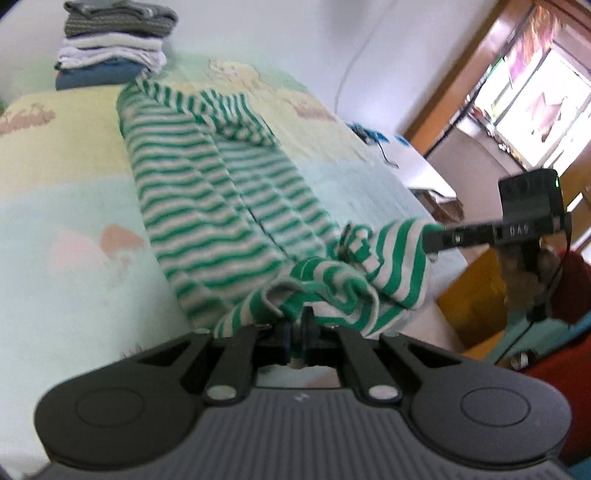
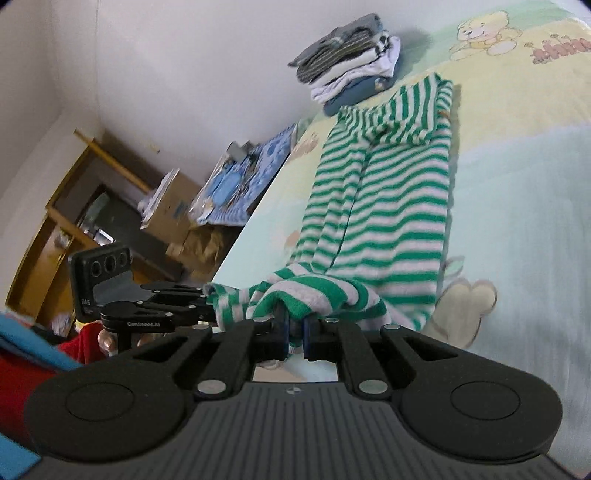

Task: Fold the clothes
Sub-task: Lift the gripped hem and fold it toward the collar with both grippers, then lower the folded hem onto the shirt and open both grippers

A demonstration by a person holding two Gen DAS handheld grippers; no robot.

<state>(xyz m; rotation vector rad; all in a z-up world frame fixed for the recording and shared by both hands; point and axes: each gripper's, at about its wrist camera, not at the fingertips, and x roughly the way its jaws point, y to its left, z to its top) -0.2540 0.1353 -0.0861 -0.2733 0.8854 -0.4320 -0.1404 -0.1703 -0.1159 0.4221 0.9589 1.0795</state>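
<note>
**Desk:** What do the jaws hold?

**Photographer:** Both sets are clenched on the near hem of a green-and-white striped garment (image 1: 229,192). The left gripper (image 1: 297,332) pinches a bunched fold right at its fingertips. The right gripper (image 2: 294,332) bites the same hem from its own side, cloth bulging over its blue pads (image 2: 282,330).

**Desk:** How do the two stand to each other?

**Photographer:** Close together. In the left wrist view the right gripper reaches in from the right of the jaws, its tips buried in the lifted fabric, with a hand (image 1: 524,273) on its grip. In the right wrist view the left gripper comes in from the left, touching the hem.

**Desk:** And the rest of the garment?

**Photographer:** It runs straight ahead of the jaws, lying flat along the bed (image 1: 66,229), hood end farthest away. Only the near end is raised and crumpled.

**Desk:** Beyond that?

**Photographer:** A stack of folded clothes (image 1: 114,40) sits just past the hood, against the white wall (image 2: 166,66). The bedsheet carries a cartoon bear print (image 2: 480,33). Off the bed's edge stand cardboard boxes (image 2: 173,206) and wooden furniture (image 2: 59,206).
</note>
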